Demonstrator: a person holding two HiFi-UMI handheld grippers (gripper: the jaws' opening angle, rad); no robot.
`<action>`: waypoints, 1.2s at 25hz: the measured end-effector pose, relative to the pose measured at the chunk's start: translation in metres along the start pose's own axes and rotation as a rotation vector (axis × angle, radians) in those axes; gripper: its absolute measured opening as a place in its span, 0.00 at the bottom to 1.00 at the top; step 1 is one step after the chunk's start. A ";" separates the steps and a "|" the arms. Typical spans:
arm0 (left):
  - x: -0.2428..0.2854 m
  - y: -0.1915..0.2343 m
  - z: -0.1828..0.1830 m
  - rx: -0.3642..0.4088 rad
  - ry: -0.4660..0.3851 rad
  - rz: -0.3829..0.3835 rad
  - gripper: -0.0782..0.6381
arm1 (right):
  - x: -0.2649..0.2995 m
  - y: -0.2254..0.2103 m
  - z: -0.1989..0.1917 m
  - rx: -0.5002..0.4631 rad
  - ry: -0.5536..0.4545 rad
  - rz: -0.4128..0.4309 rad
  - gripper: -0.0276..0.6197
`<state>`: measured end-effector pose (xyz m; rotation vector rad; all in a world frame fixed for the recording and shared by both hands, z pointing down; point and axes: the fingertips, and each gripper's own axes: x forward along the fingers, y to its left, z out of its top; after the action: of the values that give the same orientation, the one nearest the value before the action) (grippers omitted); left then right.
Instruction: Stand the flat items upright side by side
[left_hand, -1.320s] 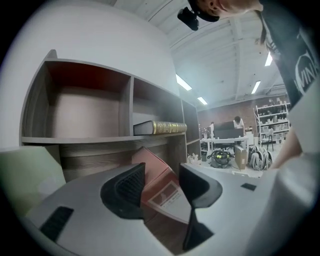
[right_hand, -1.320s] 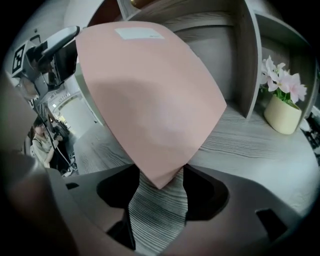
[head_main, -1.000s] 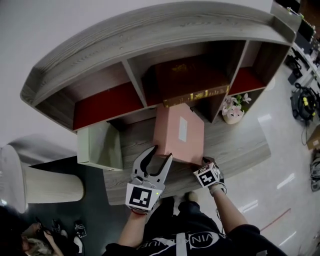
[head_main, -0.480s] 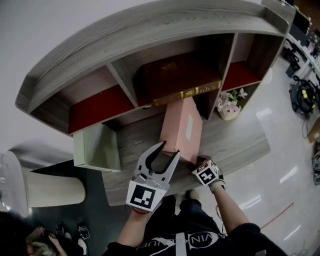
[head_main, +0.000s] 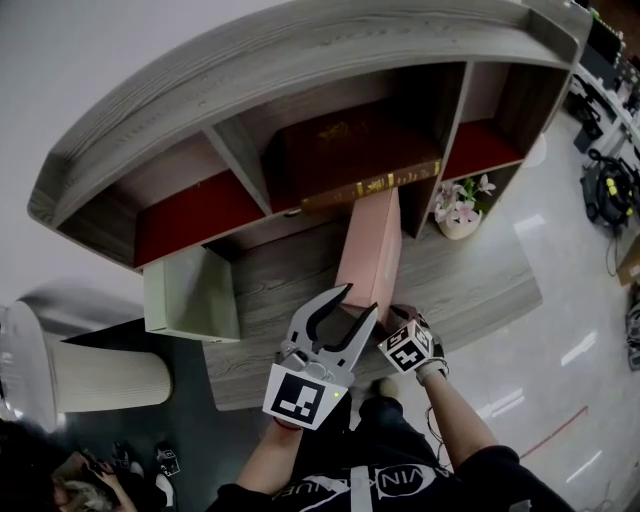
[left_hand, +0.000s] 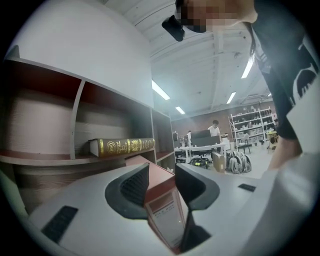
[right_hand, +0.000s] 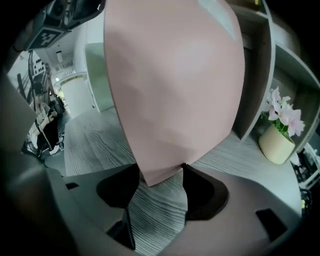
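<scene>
A pink flat box stands almost on its long edge on the grey desk, in front of the shelf. My right gripper is shut on its near lower corner; in the right gripper view the box fills the frame and its corner sits between the jaws, which have just been opening a little. My left gripper points level at the box's near edge. Its jaws have just been closing, and the labelled edge is pressed between them. A dark red book with a gold spine lies flat in the middle shelf bay.
A pale green box sits at the desk's left end. A small pot of pink flowers stands by the shelf's right divider. Shelf dividers flank the book's bay. A white cylinder stands on the floor at the left.
The pink box has swung from a leaning flat pose to nearly upright on its edge. My left gripper has moved right and forward onto the box's near edge.
</scene>
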<state>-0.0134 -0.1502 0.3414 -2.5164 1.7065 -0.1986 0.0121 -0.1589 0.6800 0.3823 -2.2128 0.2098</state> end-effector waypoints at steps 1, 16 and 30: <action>-0.002 0.002 -0.001 -0.023 0.000 0.011 0.34 | 0.001 0.001 0.001 -0.005 -0.010 0.014 0.48; -0.056 0.044 -0.012 0.091 0.075 0.162 0.32 | 0.045 0.073 0.064 -0.217 -0.020 0.241 0.43; -0.136 0.109 -0.026 -0.054 0.072 0.420 0.32 | 0.091 0.157 0.124 -0.377 -0.010 0.395 0.42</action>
<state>-0.1675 -0.0643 0.3429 -2.1384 2.2431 -0.2123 -0.1867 -0.0642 0.6720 -0.2626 -2.2583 -0.0031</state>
